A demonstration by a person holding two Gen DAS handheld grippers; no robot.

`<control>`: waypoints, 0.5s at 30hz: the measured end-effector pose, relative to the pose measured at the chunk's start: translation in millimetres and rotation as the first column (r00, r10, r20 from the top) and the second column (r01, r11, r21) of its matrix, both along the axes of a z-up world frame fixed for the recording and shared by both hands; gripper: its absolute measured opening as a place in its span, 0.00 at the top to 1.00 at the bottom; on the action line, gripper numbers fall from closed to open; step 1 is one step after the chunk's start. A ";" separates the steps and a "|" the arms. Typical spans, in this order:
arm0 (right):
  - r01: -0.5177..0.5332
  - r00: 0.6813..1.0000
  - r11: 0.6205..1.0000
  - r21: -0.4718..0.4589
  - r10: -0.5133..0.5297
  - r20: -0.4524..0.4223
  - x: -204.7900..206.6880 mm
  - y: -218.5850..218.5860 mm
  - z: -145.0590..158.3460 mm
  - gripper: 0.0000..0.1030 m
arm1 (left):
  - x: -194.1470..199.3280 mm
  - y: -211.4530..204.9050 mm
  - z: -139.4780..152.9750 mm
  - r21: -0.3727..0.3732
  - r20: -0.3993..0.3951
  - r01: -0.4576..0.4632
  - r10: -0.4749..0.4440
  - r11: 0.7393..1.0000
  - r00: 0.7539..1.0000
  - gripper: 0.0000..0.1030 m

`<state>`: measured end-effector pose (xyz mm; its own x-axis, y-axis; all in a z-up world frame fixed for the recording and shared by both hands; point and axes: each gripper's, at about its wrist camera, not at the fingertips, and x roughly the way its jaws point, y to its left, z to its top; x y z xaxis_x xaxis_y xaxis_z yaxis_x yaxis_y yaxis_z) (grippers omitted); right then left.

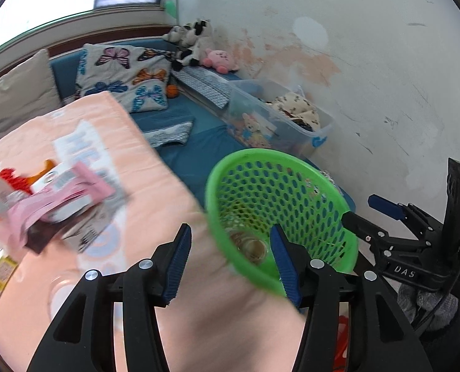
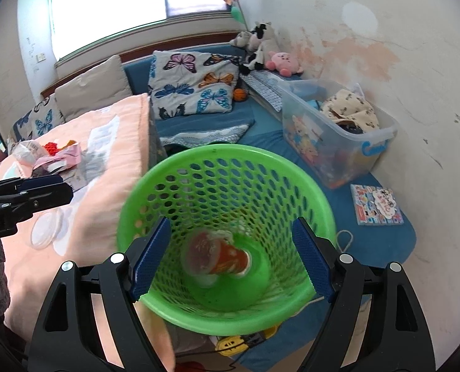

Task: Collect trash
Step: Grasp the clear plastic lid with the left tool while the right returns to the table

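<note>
A green perforated basket (image 2: 226, 235) stands beside the peach blanket; it also shows in the left wrist view (image 1: 279, 217). An orange-and-clear cup (image 2: 217, 255) lies at its bottom. My right gripper (image 2: 230, 257) is open and empty above the basket mouth; it shows from the side in the left wrist view (image 1: 366, 210). My left gripper (image 1: 228, 263) is open and empty over the blanket edge, next to the basket. A pile of trash, pink wrappers (image 1: 65, 198) and a clear plastic container (image 2: 28, 153), lies on the blanket. A clear lid (image 2: 45, 226) lies nearer.
The peach blanket (image 1: 155, 167) covers a raised surface. A clear storage bin (image 2: 338, 133) of toys stands by the wall. A picture book (image 2: 377, 204) lies on the blue mat. Butterfly pillows (image 2: 195, 83) and plush toys (image 2: 260, 46) sit at the back.
</note>
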<state>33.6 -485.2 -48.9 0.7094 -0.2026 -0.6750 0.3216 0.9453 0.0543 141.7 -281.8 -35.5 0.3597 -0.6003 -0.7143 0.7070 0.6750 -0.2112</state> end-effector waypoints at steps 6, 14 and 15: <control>-0.056 0.998 0.998 0.002 0.056 0.006 15.6 19.9 3.6 0.22 | 2.6 44.7 1.8 0.014 0.028 -0.086 0.086 0.996 0.996 0.42; -0.124 0.992 0.992 0.002 0.124 0.013 35.5 44.5 7.7 0.22 | 8.6 101.9 -12.5 0.051 0.027 -0.192 0.191 0.980 0.981 0.31; -0.131 0.991 0.991 0.002 0.131 0.012 37.5 46.5 7.7 0.22 | 9.7 107.8 -16.0 0.059 0.023 -0.201 0.200 0.978 0.979 0.27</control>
